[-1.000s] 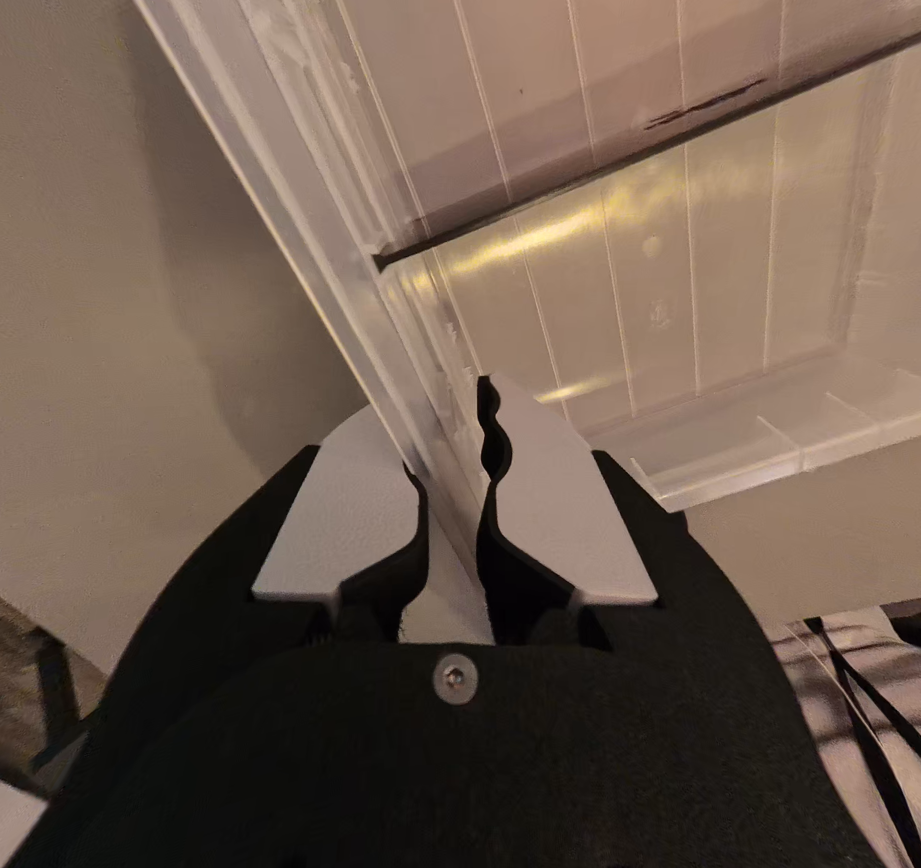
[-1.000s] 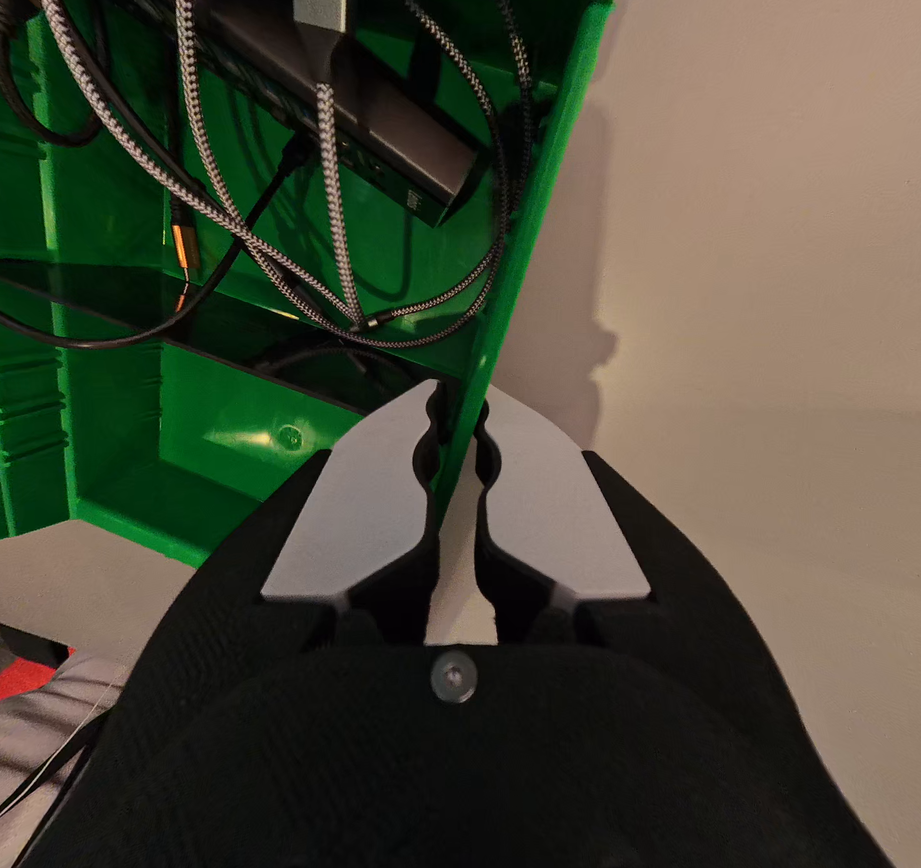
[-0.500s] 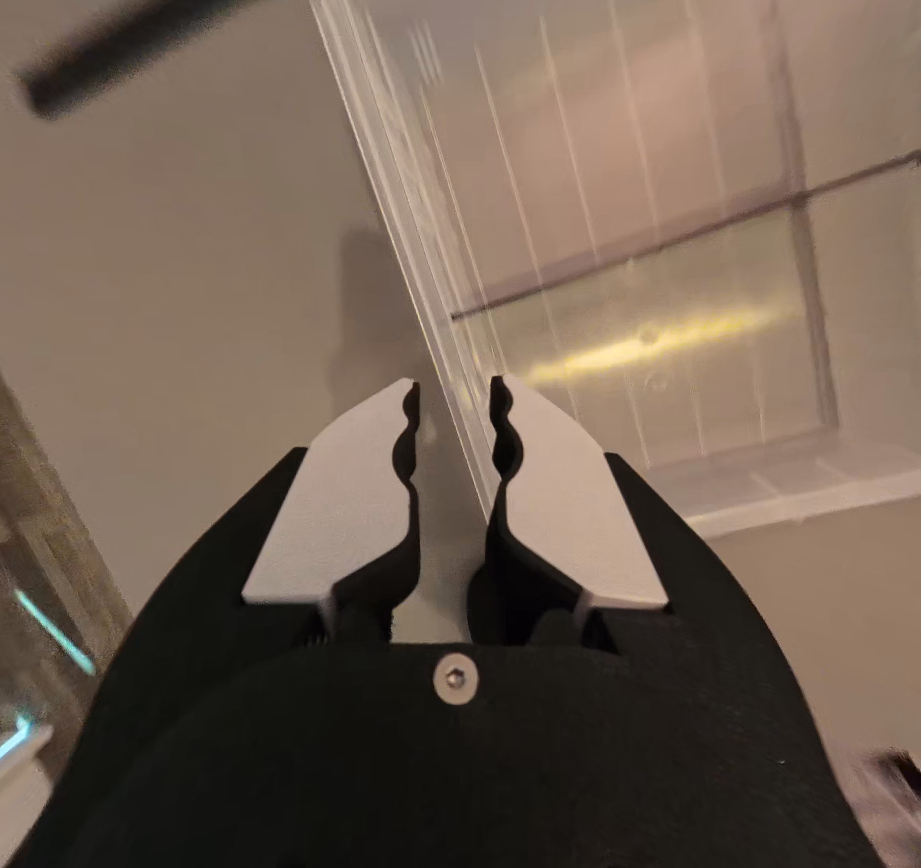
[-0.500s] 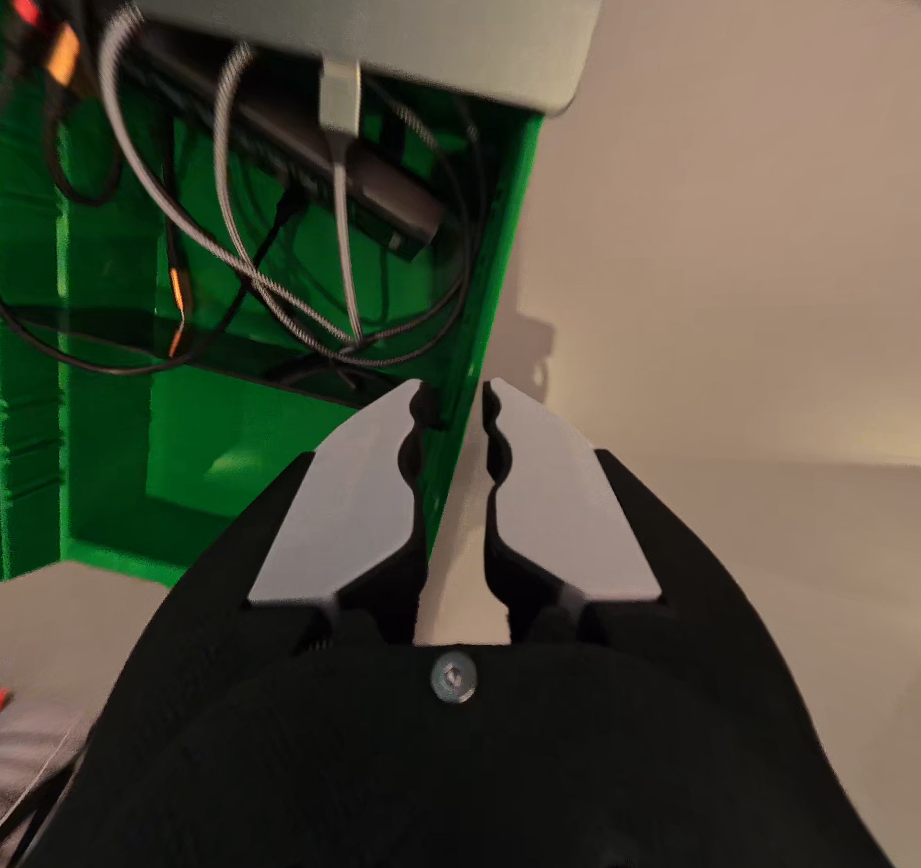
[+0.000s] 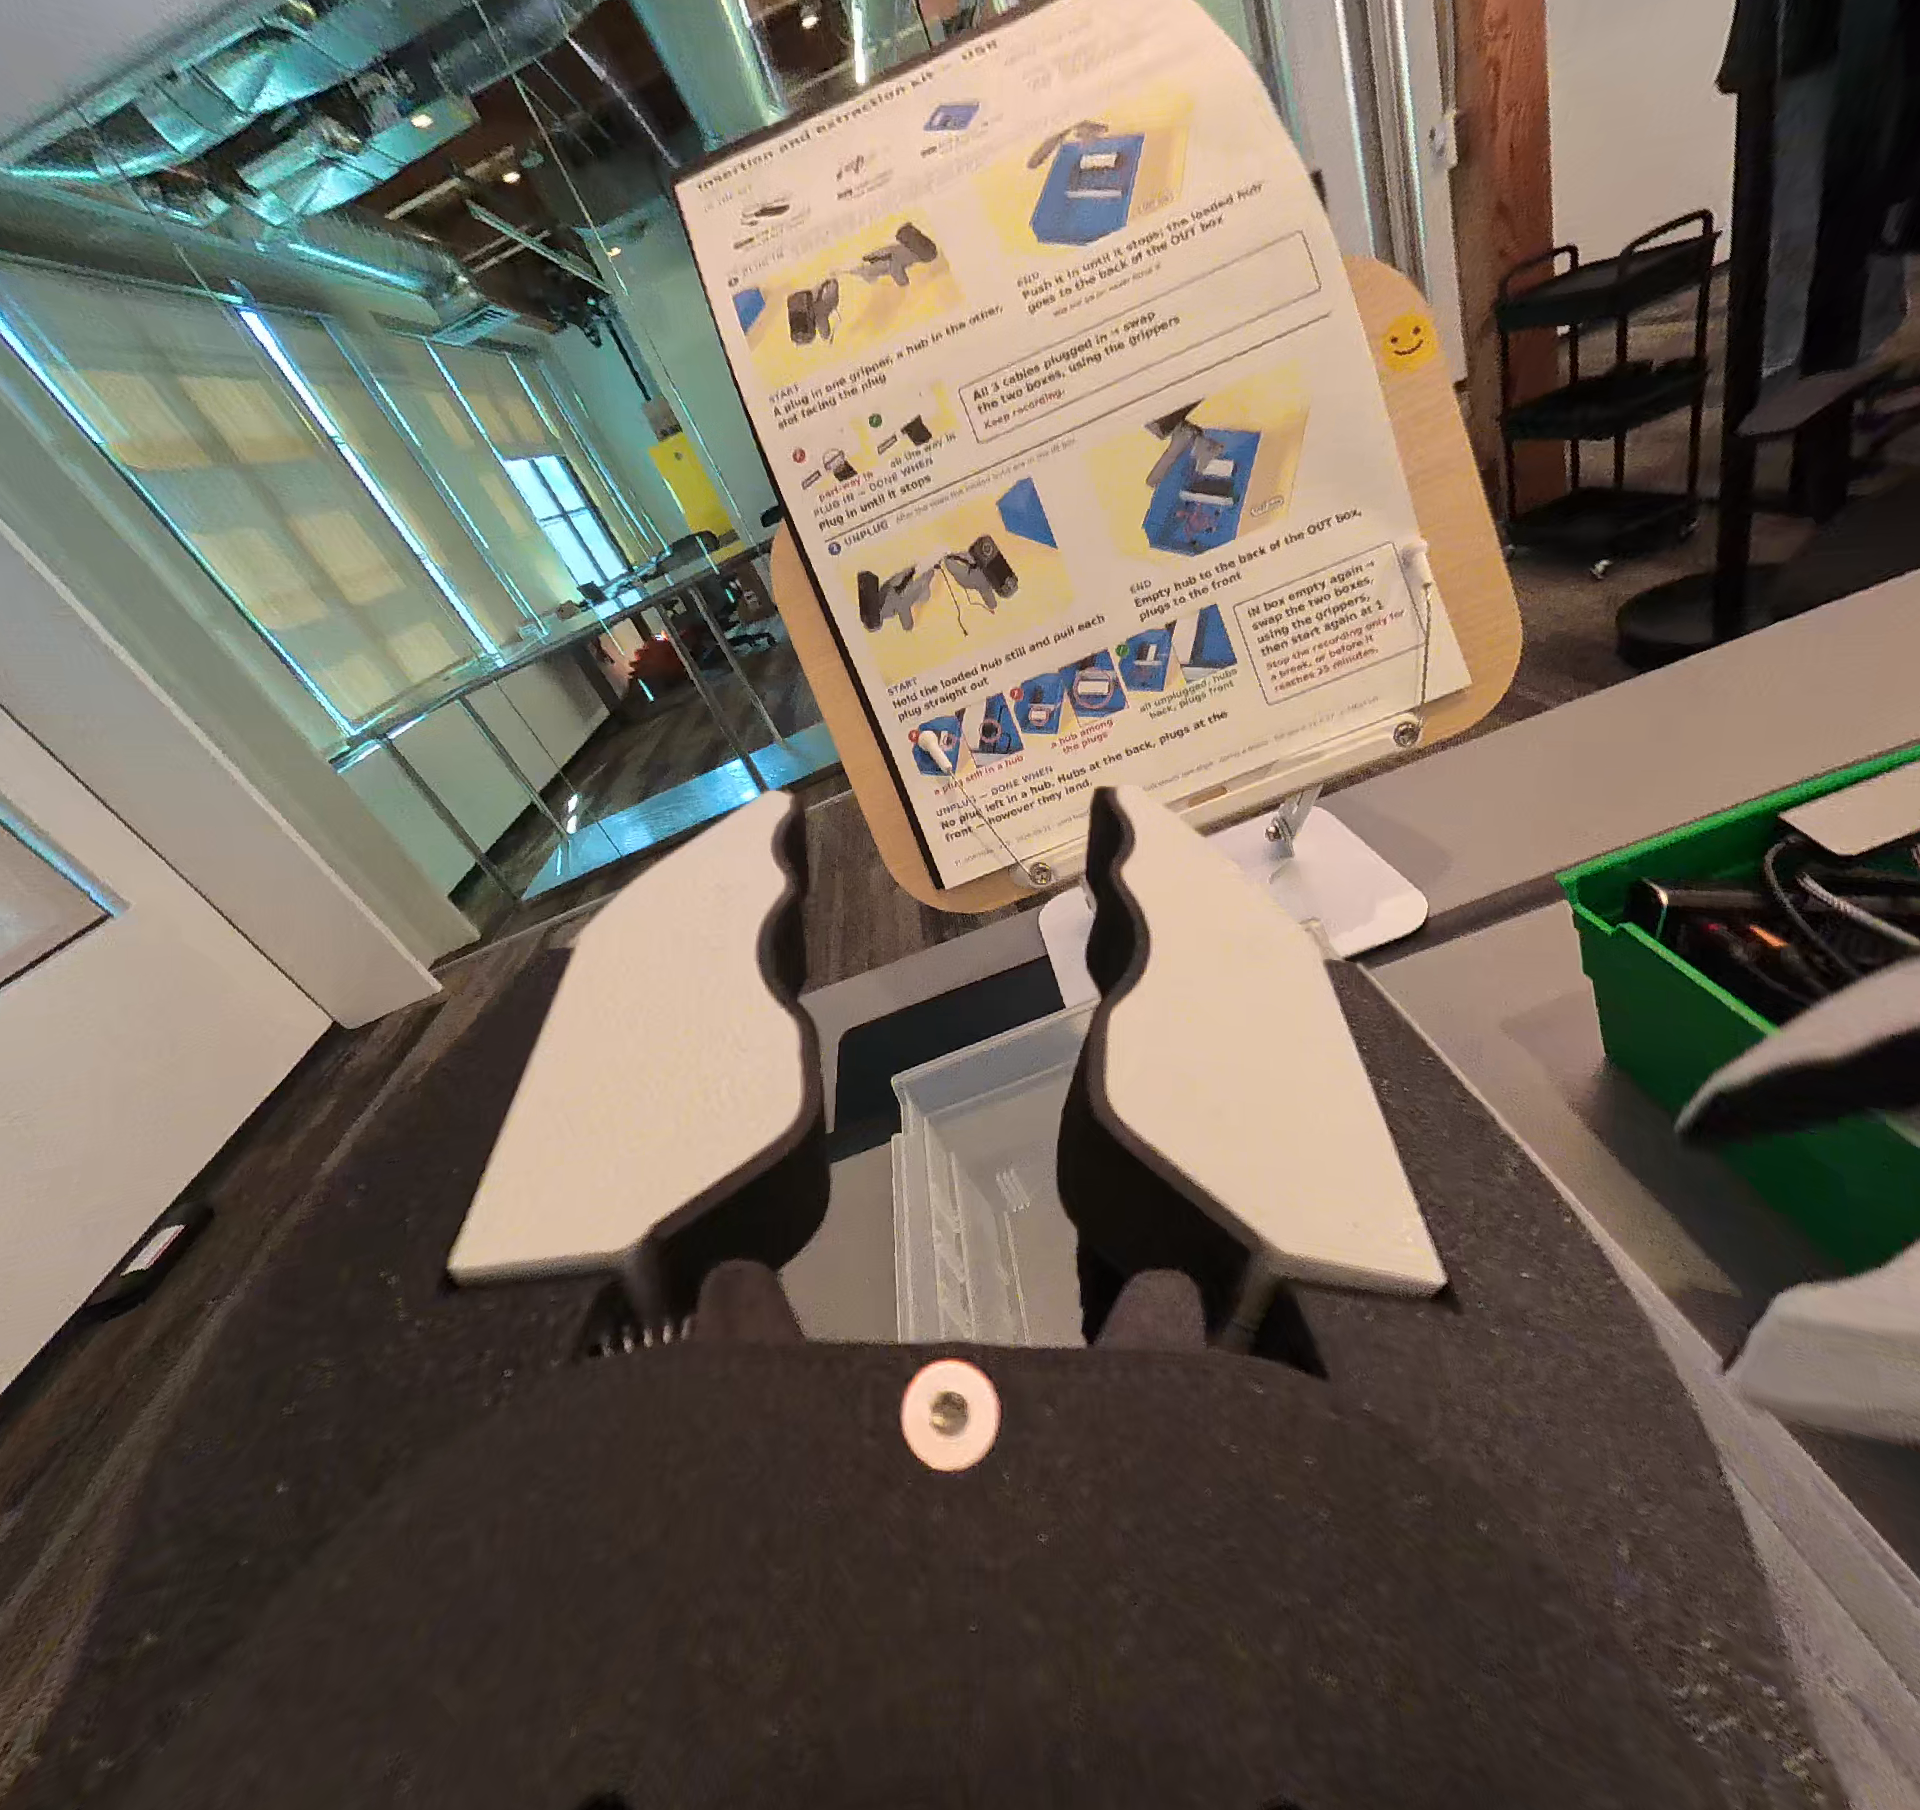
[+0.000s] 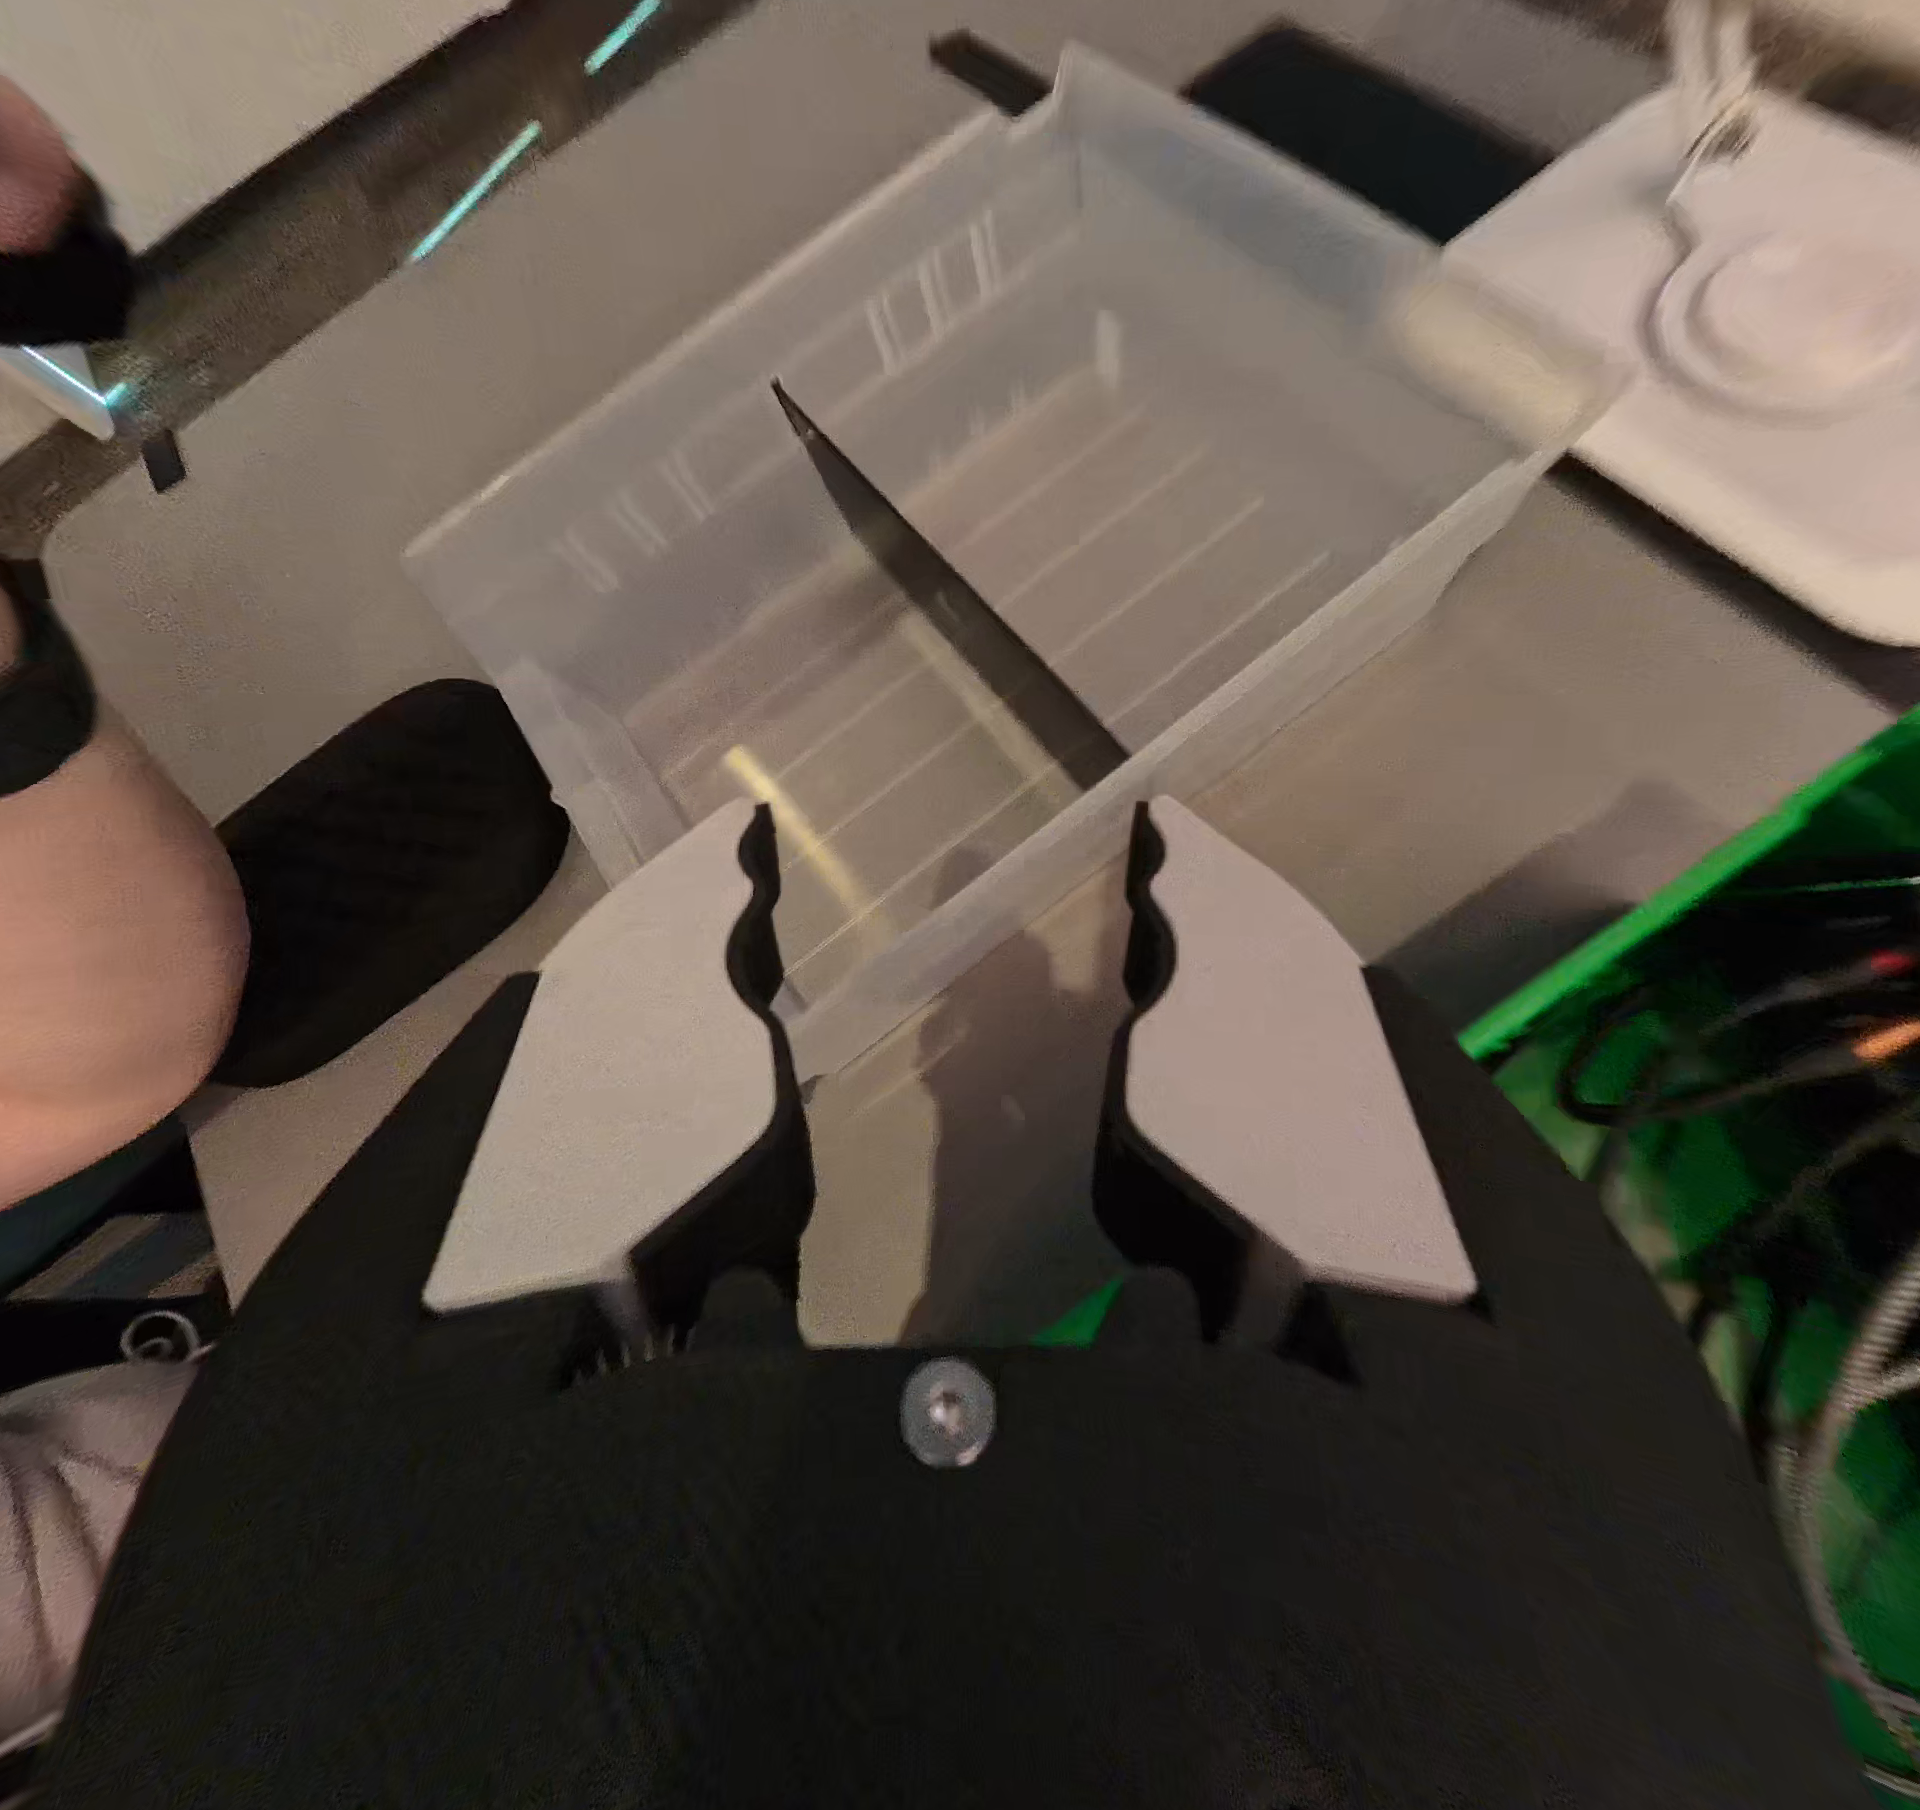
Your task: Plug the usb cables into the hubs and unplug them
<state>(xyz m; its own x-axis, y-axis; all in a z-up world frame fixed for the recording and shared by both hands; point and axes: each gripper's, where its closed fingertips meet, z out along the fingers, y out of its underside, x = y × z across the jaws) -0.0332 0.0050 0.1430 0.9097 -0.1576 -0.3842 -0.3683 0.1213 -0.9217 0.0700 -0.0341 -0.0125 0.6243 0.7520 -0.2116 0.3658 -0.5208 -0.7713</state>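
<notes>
My left gripper [image 5: 948, 825] is open and empty, held above the near end of a clear plastic bin [image 5: 966, 1137]. My right gripper [image 6: 948, 825] is open and empty over the long wall of the same clear bin [image 6: 1247, 680], which has a black divider [image 6: 935, 597] and nothing else in it. A green bin [image 5: 1621, 887] stands to the right and holds tangled USB cables [image 5: 1829, 887] and a grey hub [image 5: 1860, 815]. It also shows in the right wrist view [image 6: 1683, 887] with cables [image 6: 1766, 1033]. A blurred finger [image 5: 1818, 1064] of the right gripper shows at the left view's right edge.
An instruction sheet on a wooden board [image 5: 1039, 461] stands on a white base [image 5: 1340, 877] behind the bins; the base also shows in the right wrist view [image 6: 1766, 306]. A person's arm [image 6: 104, 929] is at the left. The grey table edge [image 5: 1662, 680] runs behind.
The left gripper was closed around the clear bin's wall and the right around the green bin's wall. Both have opened wide and pulled away. The bins now rest on the table.
</notes>
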